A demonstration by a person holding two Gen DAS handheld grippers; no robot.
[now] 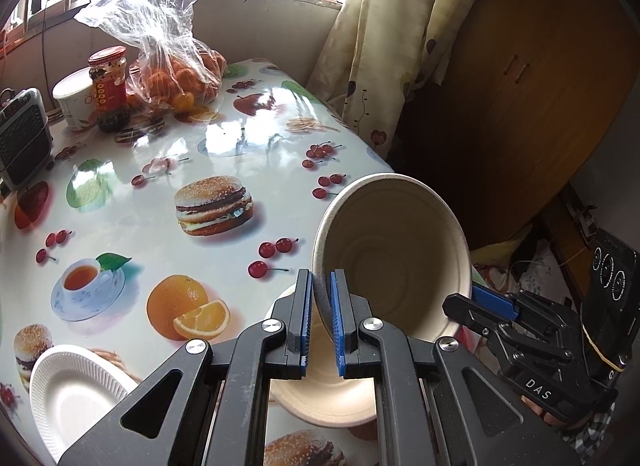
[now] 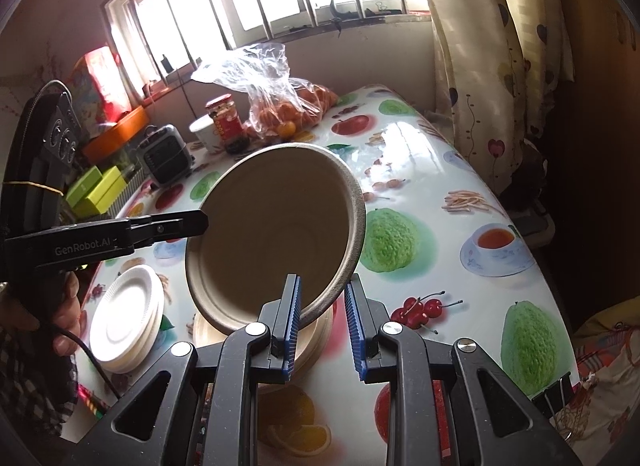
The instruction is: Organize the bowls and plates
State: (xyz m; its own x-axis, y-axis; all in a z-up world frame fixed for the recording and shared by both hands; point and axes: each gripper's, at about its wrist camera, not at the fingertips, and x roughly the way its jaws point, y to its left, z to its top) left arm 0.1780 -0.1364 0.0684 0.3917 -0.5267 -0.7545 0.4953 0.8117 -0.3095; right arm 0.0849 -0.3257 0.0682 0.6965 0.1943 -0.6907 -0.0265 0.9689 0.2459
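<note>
A beige paper bowl (image 1: 396,254) is tilted on its side above the table, its opening facing the cameras; it also shows in the right wrist view (image 2: 276,242). My left gripper (image 1: 321,306) is shut on the bowl's rim. My right gripper (image 2: 322,306) is open, its jaws standing either side of the bowl's lower right rim without pinching it; it also shows at the right of the left wrist view (image 1: 476,298). Under the bowl sits a stack of beige bowls (image 2: 316,342). A stack of white foam plates (image 2: 128,318) lies to its left, also seen in the left wrist view (image 1: 72,390).
The table has a glossy fruit-print cloth (image 1: 224,153). At its far end stand a bag of oranges (image 1: 176,65), a red-lidded jar (image 1: 109,89), a white cup (image 1: 76,97) and a small grey heater (image 1: 22,137). A curtain (image 1: 380,45) hangs beyond the right edge.
</note>
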